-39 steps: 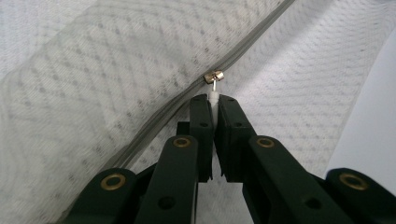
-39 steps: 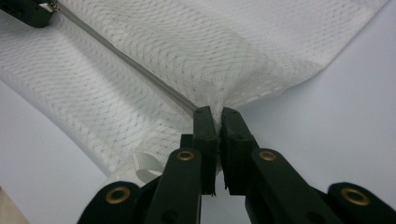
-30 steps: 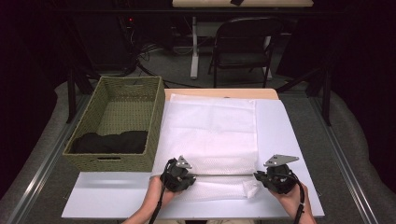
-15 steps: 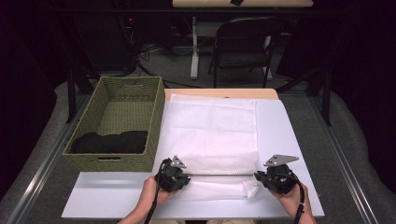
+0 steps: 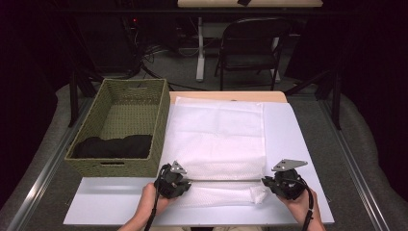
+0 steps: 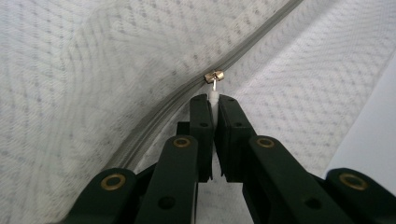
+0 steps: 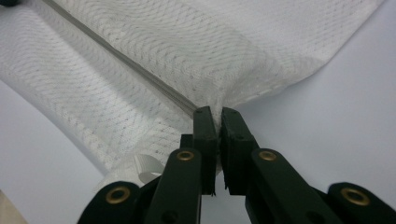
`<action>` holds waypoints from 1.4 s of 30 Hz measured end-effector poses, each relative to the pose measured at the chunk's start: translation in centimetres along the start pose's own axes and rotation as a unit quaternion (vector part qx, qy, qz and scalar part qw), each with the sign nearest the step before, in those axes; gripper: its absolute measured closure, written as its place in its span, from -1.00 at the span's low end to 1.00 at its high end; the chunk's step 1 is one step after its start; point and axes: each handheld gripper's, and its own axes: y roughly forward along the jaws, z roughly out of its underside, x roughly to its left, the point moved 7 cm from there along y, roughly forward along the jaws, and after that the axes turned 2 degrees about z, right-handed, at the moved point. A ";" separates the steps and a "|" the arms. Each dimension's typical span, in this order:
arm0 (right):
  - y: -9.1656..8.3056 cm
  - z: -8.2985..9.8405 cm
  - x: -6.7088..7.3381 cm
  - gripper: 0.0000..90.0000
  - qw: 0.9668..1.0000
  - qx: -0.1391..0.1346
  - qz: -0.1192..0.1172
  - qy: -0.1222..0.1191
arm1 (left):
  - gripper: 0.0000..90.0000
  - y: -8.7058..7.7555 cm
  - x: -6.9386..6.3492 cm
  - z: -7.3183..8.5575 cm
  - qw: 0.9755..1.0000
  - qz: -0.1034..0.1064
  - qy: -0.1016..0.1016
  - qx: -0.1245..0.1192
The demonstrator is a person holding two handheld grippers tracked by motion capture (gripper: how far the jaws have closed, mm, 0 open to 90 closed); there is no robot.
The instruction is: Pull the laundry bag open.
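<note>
Counter [image 5: 308,144]: white surface, carrying everything listed below; my forearms come in at its near edge.

Basket [image 5: 161,120]: woven, green, rectangular, at the counter's far left, just beside the bag. Dark cloth [image 5: 113,146] lies bunched in its near end.

Mesh bag [image 5: 216,134]: white, laid flat at the middle of the counter, long side running away from me. Its near end sits between my two grippers.

Zipper [image 5: 226,180]: grey line across the bag's near end, running left to right, so its long axis passes from one gripper straight to the other. It looks taut between them.

Left gripper [image 5: 179,183]: at the zipper's left end, jaws pressed together on the white pull tab [image 6: 214,95]. The tab hangs from the brass slider [image 6: 214,76], which sits on the zipper just beyond my jaw tips.

Right gripper [image 5: 278,184]: at the bag's near right corner, jaws pinched tight on a fold of mesh right where the zipper ends.

Relation that matters: the slider is at my left gripper, and the whole zipper length lies to its right, toward the anchoring right gripper. Any slide, I judge, must travel along that line while the right holds the corner firm.
</note>
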 end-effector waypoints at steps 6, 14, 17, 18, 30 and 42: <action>0.0 0.0 0.0 0.91 1.000 0.003 0.001 -0.001 | 0.91 -0.6 0.4 0.5 1.000 -0.011 0.005 0.006; 0.0 0.0 0.0 0.91 1.000 0.004 0.000 0.002 | 0.91 -1.3 1.1 1.4 1.000 -0.015 -0.006 0.006; 0.0 0.1 -0.1 0.91 1.000 0.004 -0.001 0.001 | 0.91 -1.6 1.2 1.8 1.000 -0.012 -0.003 0.005; 0.0 0.1 -0.1 0.91 1.000 0.004 0.003 0.001 | 0.91 -1.6 1.3 1.9 1.000 -0.016 -0.002 0.005; -0.1 0.0 -0.2 0.91 1.000 0.001 0.003 0.008 | 0.91 -2.8 2.6 3.0 0.999 -0.028 -0.024 0.005; -0.2 0.0 -0.3 0.91 1.000 -0.004 0.006 0.011 | 0.91 -4.5 4.0 4.8 0.998 -0.046 -0.046 0.006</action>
